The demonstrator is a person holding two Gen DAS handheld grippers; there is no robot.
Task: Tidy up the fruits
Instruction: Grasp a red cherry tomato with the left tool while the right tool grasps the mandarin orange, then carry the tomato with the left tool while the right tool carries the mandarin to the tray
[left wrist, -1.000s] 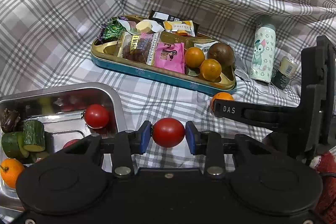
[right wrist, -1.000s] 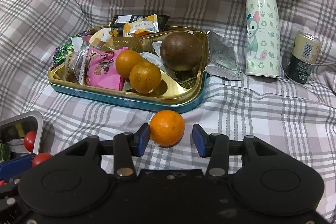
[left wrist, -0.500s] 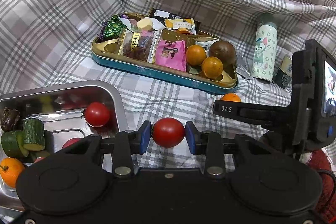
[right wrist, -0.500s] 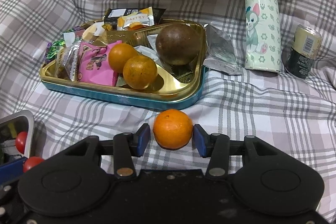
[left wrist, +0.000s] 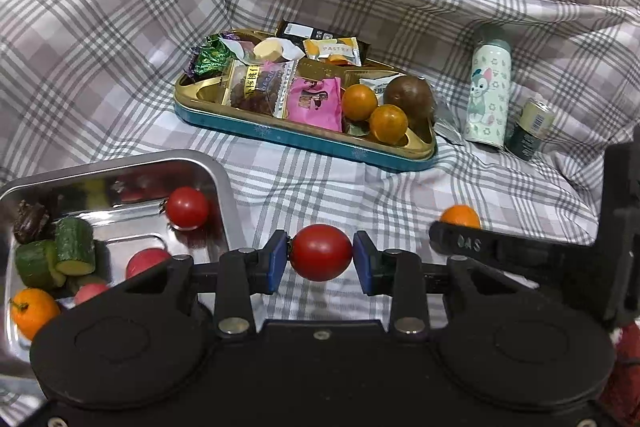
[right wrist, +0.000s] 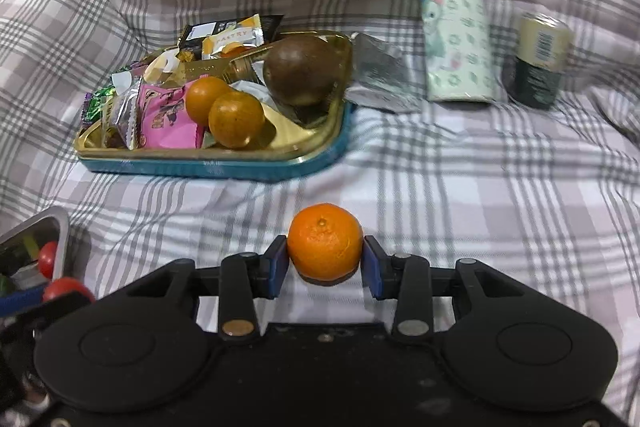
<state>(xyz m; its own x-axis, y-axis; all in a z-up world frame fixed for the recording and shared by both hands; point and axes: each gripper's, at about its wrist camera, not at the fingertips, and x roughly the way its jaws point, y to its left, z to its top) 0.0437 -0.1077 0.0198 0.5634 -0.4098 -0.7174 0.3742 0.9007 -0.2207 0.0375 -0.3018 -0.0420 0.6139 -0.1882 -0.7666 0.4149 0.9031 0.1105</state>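
While my right gripper (right wrist: 325, 261) is closing its jaws on the mandarin (right wrist: 325, 241) resting on the cloth between them, stem dimple facing up, my left gripper (left wrist: 321, 258) clamps the cherry tomato (left wrist: 321, 252), long axis running pad to pad, just right of the steel tray (left wrist: 218, 171), presumably where it's headed.

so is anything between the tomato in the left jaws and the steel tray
Nothing visible. The tomato sits clamped in the left gripper, right beside the steel tray, with only bare plaid cloth between them.
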